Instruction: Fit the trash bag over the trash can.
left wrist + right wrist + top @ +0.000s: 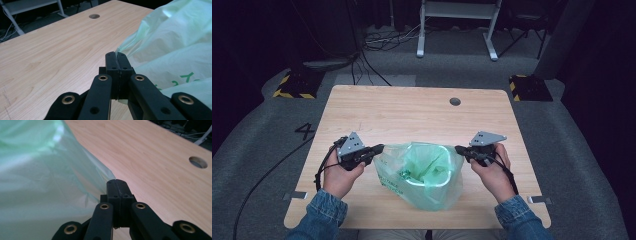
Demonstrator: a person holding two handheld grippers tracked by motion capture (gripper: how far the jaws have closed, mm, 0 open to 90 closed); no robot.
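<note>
1. High view: you hold the left gripper (379, 148) at the left edge of the green plastic bag (422, 175) and the right gripper (458, 149) at its right edge, both pointing inward toward each other.
2. Your bag sits on the near half of the wooden table (412, 110), roughly centred between your hands, with its mouth pulled open over a pale bin (439, 181) inside it.
3. Left gripper view: your jaws are pressed together, and a thin edge of the bag (175, 50) runs into the seam between them, so they are clamped on the film.
4. Right gripper view: your jaws are likewise together, and the bag's (37, 182) edge meets their tips; the film appears pinched there, though the contact is very thin.
5. A round cable hole (455, 101) lies in the far part of the table, well apart from the bag.
6. Your denim sleeves (324, 210) come in from the near edge.
</note>
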